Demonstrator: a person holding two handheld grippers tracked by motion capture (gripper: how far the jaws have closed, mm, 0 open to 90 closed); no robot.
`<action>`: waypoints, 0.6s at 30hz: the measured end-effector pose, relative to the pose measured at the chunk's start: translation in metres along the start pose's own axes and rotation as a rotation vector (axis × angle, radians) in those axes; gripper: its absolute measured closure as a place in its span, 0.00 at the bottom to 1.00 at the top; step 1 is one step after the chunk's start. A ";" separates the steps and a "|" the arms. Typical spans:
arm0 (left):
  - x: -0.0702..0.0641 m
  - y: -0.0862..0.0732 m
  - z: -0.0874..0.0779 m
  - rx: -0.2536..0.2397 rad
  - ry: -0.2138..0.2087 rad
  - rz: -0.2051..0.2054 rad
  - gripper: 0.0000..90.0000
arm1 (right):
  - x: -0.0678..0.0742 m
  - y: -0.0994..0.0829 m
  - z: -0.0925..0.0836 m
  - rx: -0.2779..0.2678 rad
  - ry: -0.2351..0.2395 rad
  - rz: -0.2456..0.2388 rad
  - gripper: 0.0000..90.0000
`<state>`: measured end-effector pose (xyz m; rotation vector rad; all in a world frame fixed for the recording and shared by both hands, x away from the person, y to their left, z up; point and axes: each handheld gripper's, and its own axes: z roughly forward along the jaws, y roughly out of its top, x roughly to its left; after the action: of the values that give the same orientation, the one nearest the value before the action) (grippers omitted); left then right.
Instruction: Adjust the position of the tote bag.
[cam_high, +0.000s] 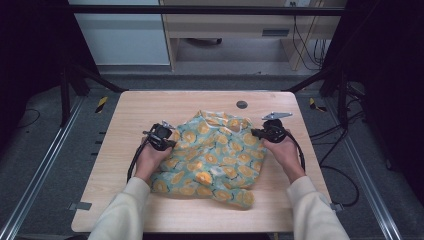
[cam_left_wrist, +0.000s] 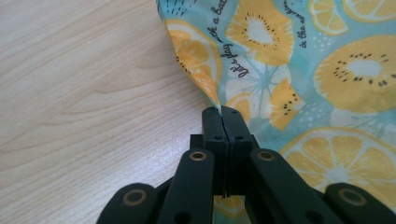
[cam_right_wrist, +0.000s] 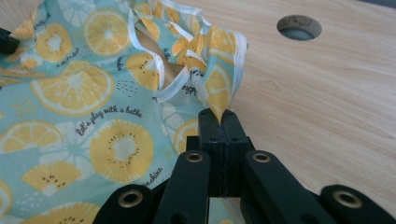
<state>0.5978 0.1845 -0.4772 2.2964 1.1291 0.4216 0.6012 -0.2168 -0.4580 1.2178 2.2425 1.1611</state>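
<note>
A crumpled lemon-print cloth (cam_high: 212, 157) is spread on the middle of the table (cam_high: 130, 107). Its left edge is pinched in the left tongs (cam_left_wrist: 223, 112), clamped together on a fold. Its right edge is likewise clamped in the right tongs (cam_right_wrist: 223, 115), beside white trim (cam_right_wrist: 175, 88). A round hole (cam_right_wrist: 299, 26) is seen in the table beyond.

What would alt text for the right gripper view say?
The right gripper, its black jaws shut, pinches an edge of a teal cloth printed with lemon slices, crumpled on a wooden table. A round hole in the tabletop lies beyond.
</note>
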 end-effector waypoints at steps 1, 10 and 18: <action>0.000 0.000 0.000 0.000 0.000 0.000 1.00 | 0.000 0.000 0.000 0.000 0.000 0.000 1.00; 0.001 0.006 -0.028 -0.078 0.039 0.017 1.00 | 0.005 0.011 -0.032 -0.095 0.001 -0.003 1.00; -0.003 0.009 -0.062 -0.159 0.077 0.029 1.00 | 0.013 0.016 -0.060 -0.161 -0.007 -0.018 1.00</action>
<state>0.5706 0.1985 -0.4221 2.1760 1.0595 0.5935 0.5655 -0.2317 -0.4071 1.1345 2.1041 1.3008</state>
